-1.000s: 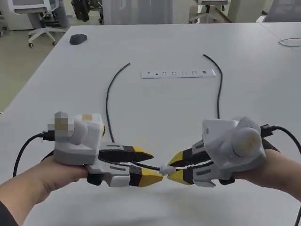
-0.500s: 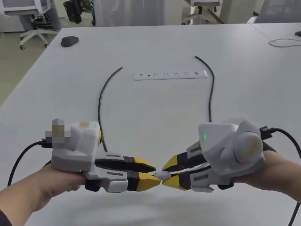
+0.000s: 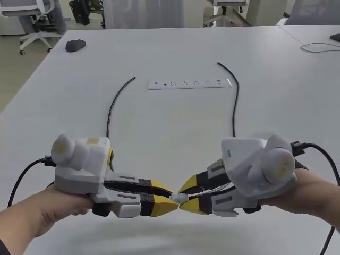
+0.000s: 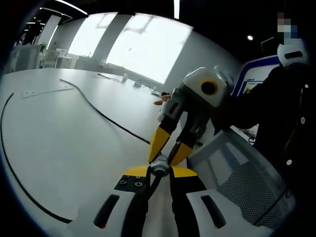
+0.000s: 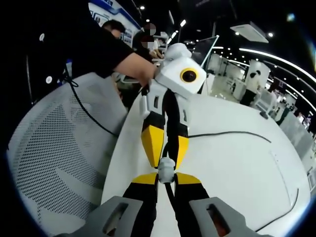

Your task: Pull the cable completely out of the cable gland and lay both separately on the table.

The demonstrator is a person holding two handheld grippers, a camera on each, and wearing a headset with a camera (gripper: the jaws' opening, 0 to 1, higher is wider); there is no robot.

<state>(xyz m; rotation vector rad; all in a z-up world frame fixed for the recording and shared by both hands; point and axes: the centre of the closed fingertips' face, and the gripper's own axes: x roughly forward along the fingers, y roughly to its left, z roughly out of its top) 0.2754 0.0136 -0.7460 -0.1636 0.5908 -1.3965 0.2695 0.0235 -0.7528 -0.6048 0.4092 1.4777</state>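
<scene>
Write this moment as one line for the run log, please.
stage: pull not done | left gripper: shut on cable | right gripper: shut on cable gland | cable: not yet out | both held above table

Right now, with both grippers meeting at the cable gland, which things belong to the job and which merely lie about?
Job: cable gland, in the right gripper; cable, in the left gripper; table.
Lying about: power strip; mouse; office chair. The left black strand and the right black strand run toward the grippers; I cannot tell whether they belong.
</scene>
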